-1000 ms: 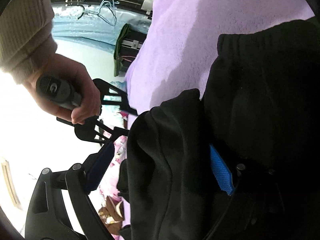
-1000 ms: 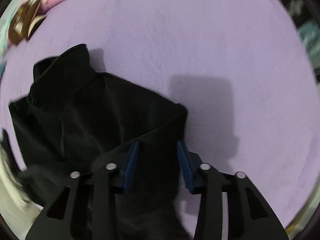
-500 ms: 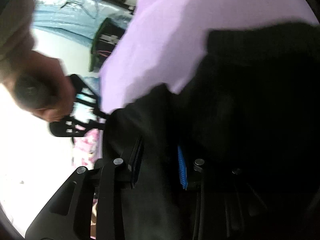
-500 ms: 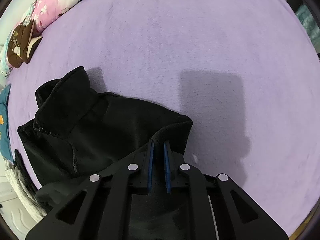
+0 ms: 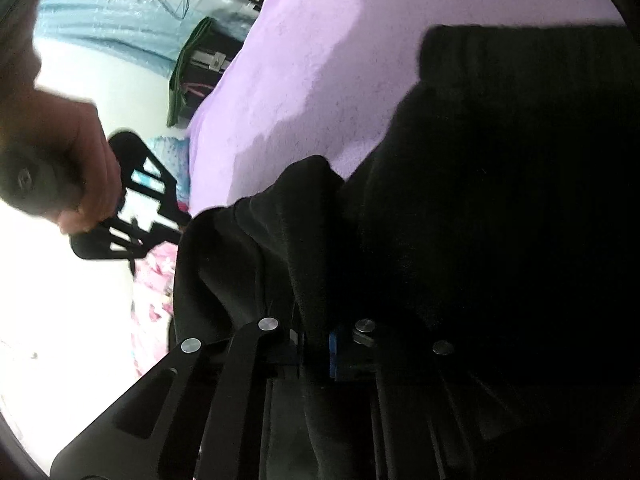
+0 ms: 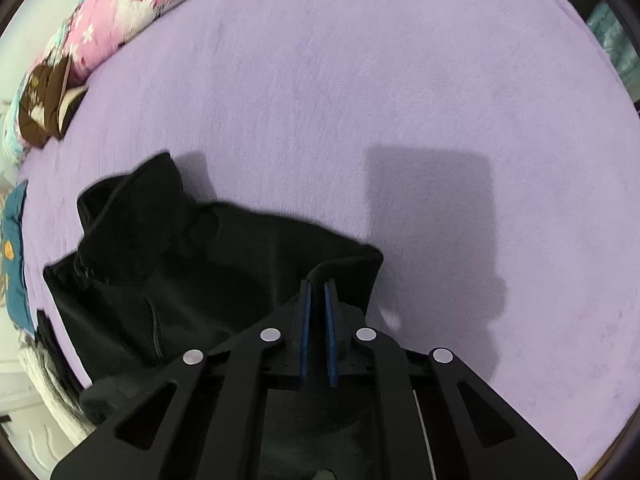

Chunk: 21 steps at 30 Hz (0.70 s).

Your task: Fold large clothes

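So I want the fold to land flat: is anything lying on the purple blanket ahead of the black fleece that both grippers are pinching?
Nothing visible does. The right gripper and left gripper are both shut on the black fleece, and the purple blanket beyond it is bare; the floral bedding lies only along its far edge.
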Each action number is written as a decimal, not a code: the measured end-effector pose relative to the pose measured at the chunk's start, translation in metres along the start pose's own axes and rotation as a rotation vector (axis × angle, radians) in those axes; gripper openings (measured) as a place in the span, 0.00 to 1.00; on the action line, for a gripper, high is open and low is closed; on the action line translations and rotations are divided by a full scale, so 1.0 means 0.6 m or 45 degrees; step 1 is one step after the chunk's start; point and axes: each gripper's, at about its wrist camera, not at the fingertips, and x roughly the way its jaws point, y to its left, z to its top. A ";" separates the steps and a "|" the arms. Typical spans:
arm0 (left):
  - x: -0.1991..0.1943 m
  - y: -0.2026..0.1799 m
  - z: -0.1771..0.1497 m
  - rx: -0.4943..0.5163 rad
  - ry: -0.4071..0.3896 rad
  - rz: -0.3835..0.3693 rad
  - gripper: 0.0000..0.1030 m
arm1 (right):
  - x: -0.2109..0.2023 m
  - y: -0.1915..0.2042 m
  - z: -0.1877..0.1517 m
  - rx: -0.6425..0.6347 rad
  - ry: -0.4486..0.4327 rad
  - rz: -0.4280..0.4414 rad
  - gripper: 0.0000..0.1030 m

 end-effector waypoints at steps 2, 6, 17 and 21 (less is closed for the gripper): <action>-0.001 -0.009 0.000 0.034 0.000 0.034 0.05 | 0.005 -0.001 0.005 0.010 0.003 0.007 0.05; -0.001 -0.022 -0.001 0.090 -0.008 0.070 0.05 | 0.011 -0.008 0.022 0.049 -0.037 0.033 0.04; -0.026 -0.002 -0.027 0.062 -0.026 0.120 0.45 | -0.004 -0.031 0.020 0.025 -0.141 0.047 0.07; -0.074 0.035 -0.062 -0.060 -0.077 0.173 0.87 | -0.058 -0.032 -0.028 -0.011 -0.223 0.048 0.45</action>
